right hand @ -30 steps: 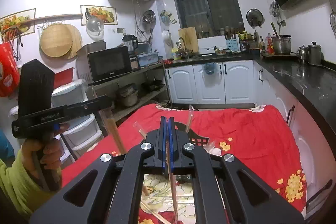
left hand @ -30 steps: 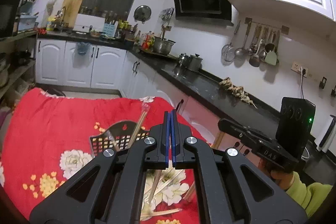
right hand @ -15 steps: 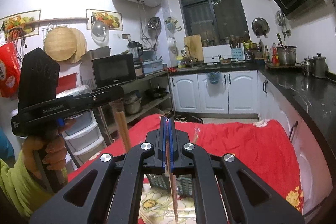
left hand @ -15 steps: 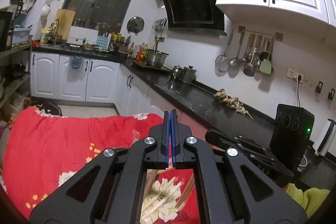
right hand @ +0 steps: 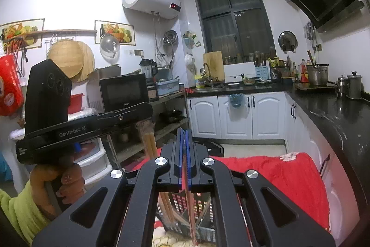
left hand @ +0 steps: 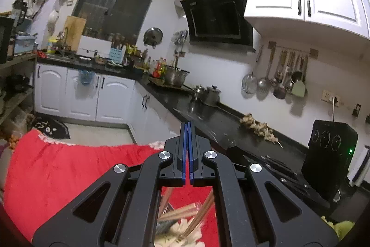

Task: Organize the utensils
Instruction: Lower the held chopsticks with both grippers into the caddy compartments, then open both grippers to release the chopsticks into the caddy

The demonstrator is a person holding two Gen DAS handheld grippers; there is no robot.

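Observation:
My left gripper (left hand: 187, 131) is shut on a pair of wooden chopsticks; the right wrist view shows them (right hand: 149, 142) hanging from its jaws toward a dark mesh utensil basket (right hand: 203, 219). My right gripper (right hand: 184, 138) is shut on a thin chopstick (right hand: 190, 219) that points down into the basket. In the left wrist view more chopsticks (left hand: 185, 212) show below my fingers, over the red flowered cloth (left hand: 57, 173). Both grippers are held high above the table.
A black counter (right hand: 335, 112) with pots runs along the right. White cabinets (right hand: 233, 117) stand at the back. A shelf with a microwave (right hand: 122, 94) is on the left. The right gripper's body (left hand: 328, 154) shows in the left wrist view.
Both grippers have risen and tilted up, so less of the table shows. The left gripper with its chopsticks has moved closer to the basket and the right gripper.

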